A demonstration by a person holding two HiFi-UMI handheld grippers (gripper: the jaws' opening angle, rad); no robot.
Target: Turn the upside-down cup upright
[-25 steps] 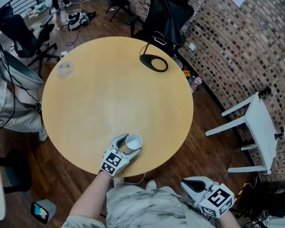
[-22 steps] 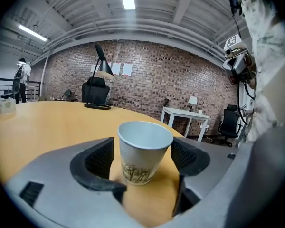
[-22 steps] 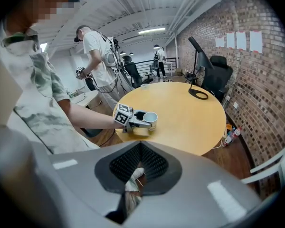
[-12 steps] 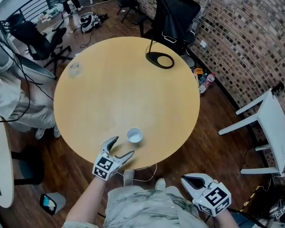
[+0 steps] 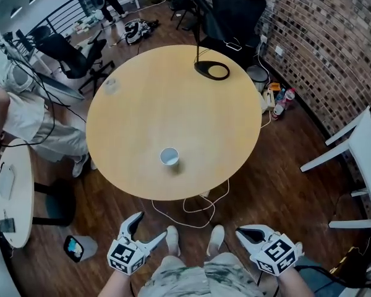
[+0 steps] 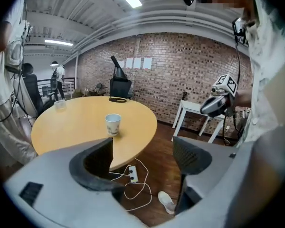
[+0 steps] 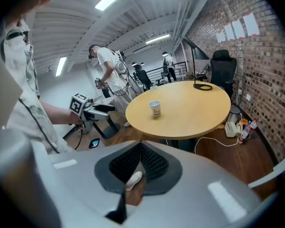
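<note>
Round table [image 5: 173,104]: cup [image 5: 169,156] upright, lamp [image 5: 212,70] beyond; left gripper [image 5: 149,229] spread, empty; right gripper [image 5: 243,232] closed.

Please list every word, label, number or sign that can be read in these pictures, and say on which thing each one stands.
No text can be read in any view.
Cup: a faint print on its side, too blurred to read.
Paper sheets on the brick wall: too small to read.
Left gripper and right gripper: their cubes bear black-and-white square patterns, no letters.
</note>
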